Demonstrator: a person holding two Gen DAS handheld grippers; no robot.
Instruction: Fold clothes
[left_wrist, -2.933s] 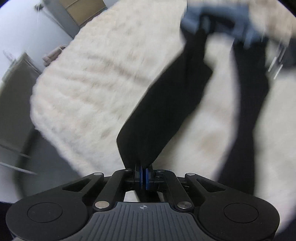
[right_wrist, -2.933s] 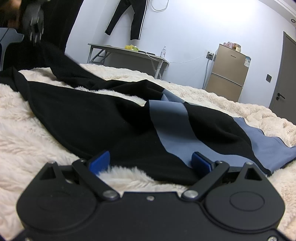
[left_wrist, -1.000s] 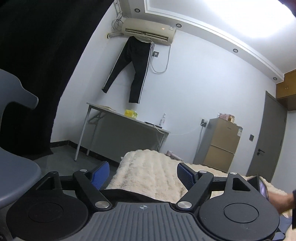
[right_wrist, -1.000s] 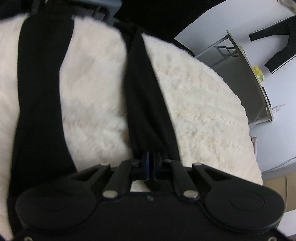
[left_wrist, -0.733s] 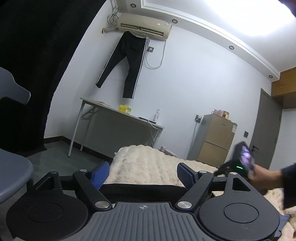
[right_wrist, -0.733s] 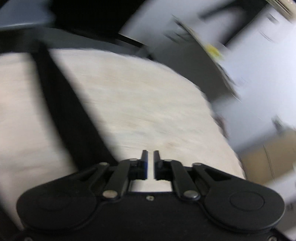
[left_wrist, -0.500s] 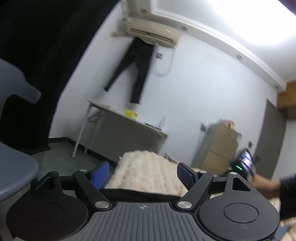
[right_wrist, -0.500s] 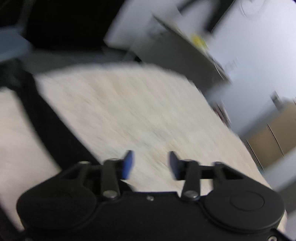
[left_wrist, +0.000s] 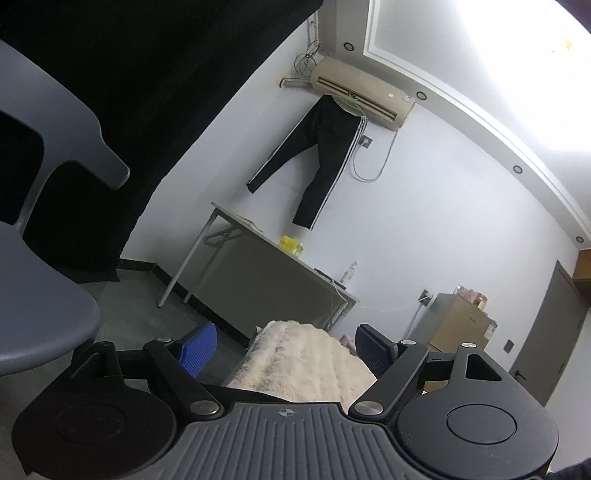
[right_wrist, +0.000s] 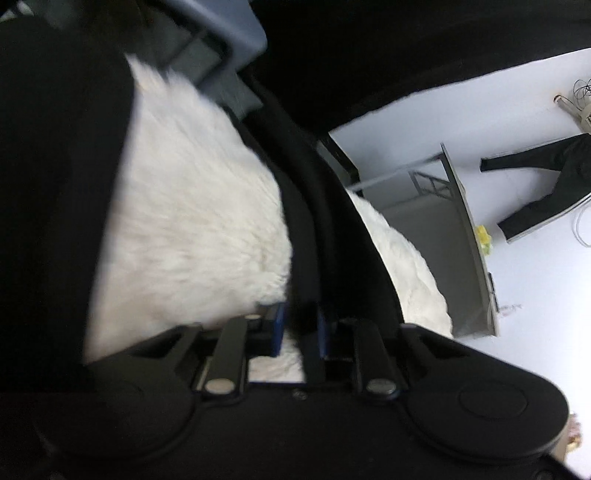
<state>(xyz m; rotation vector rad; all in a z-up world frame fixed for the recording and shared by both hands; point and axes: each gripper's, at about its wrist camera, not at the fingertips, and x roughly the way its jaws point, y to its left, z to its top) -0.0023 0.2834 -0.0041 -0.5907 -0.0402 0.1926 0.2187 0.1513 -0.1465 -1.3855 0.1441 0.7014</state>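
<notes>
Biggest thing here is the fluffy cream blanket (right_wrist: 192, 229), which fills most of the right wrist view, with the black garment (right_wrist: 325, 236) lying across it in dark bands, one wide band on the left and a narrower strip running from the far side down to the near edge. The right gripper (right_wrist: 300, 326) is closing on that narrower strip; the blue pads sit either side of the fabric, a small gap showing, too blurry to say they press yet. The left gripper (left_wrist: 282, 349) is spread wide, opening a bit more, nothing between its pads, pointing level across the far end of the blanket toward a grey table (left_wrist: 266, 273), with a grey chair (left_wrist: 40, 280) at left.
</notes>
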